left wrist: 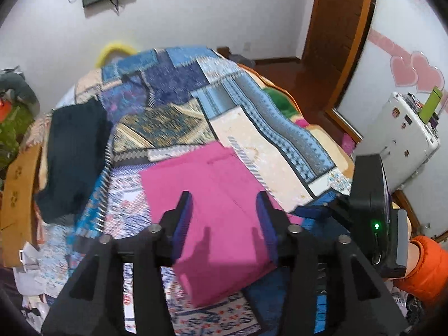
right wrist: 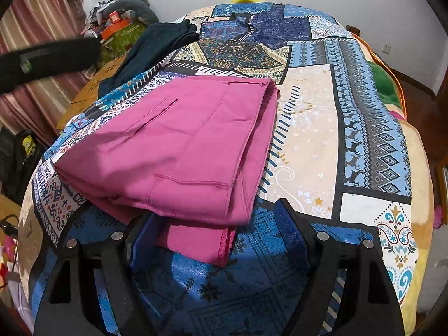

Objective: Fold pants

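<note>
Magenta pants [left wrist: 212, 210] lie folded in a thick stack on the patterned bedspread [left wrist: 179, 103]. My left gripper [left wrist: 224, 210] is open, hovering just above the stack, empty. In the right wrist view the pants [right wrist: 173, 151] show a pocket slit and layered edges; a lower layer sticks out toward me. My right gripper [right wrist: 215, 224] is open, low at the stack's near edge, with that protruding layer between its fingers but not clamped. The right gripper's body [left wrist: 372, 210] shows at the right of the left wrist view.
A dark teal garment [left wrist: 72, 156] [right wrist: 156, 44] lies on the bed's left side. A cardboard box [left wrist: 19, 196] and clutter stand left of the bed. A white case [left wrist: 403, 142] and a wooden door [left wrist: 336, 28] are on the right.
</note>
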Action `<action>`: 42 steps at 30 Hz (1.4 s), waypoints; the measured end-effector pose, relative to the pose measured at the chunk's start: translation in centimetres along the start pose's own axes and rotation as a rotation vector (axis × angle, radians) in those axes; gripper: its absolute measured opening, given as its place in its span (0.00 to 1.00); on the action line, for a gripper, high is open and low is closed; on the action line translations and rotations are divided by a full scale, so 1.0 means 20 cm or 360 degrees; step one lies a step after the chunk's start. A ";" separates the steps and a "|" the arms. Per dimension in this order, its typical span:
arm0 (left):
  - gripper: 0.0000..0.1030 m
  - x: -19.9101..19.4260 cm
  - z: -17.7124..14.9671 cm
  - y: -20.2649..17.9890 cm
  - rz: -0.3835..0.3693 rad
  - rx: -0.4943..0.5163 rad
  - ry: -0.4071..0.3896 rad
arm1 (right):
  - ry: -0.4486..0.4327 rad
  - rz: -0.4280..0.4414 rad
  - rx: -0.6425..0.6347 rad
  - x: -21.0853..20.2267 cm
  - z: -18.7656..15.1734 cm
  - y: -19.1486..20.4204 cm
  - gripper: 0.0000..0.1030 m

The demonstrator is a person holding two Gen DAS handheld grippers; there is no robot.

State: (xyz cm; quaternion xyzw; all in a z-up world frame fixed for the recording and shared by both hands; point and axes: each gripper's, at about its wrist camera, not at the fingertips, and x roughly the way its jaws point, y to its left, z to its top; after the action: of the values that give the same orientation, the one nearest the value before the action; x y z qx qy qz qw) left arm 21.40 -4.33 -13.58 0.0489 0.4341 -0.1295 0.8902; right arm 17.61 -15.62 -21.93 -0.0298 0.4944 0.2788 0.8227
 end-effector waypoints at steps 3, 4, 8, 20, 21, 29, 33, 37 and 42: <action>0.65 -0.02 0.03 0.09 0.0086 -0.0013 -0.0044 | -0.0001 -0.0008 -0.0004 -0.01 0.00 0.00 0.74; 0.67 -0.02 0.04 0.12 0.0115 -0.0014 -0.0050 | -0.0004 -0.0012 -0.0003 -0.02 0.00 0.00 0.74; 0.74 0.03 0.10 0.25 0.0193 -0.0035 -0.0038 | -0.0035 0.0002 0.0048 -0.06 -0.02 -0.03 0.74; 0.80 0.65 0.28 0.54 0.0238 -0.0081 0.0333 | -0.0159 -0.0123 0.0226 -0.24 -0.05 -0.16 0.75; 0.80 0.69 0.28 0.54 0.0252 -0.0082 0.0357 | -0.0165 -0.0140 0.0237 -0.24 -0.05 -0.17 0.75; 0.82 1.05 0.13 0.57 0.0431 0.0071 0.0584 | -0.0186 -0.0159 0.0275 -0.27 -0.03 -0.20 0.75; 0.85 1.00 0.09 0.62 0.0374 0.0032 0.0625 | -0.0198 -0.0182 0.0225 -0.27 -0.01 -0.17 0.75; 0.89 0.87 0.01 0.68 0.0369 0.0002 0.0634 | -0.0215 -0.0166 0.0193 -0.27 0.02 -0.14 0.75; 0.89 0.66 -0.14 0.69 0.0329 -0.0023 0.0593 | -0.0224 -0.0099 0.0176 -0.24 0.05 -0.11 0.75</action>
State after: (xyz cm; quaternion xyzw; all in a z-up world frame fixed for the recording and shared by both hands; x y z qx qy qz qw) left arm 30.81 7.03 -25.99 0.1098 0.5848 -0.0231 0.8034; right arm 17.68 -19.25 -17.90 0.0200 0.4488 0.2267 0.8642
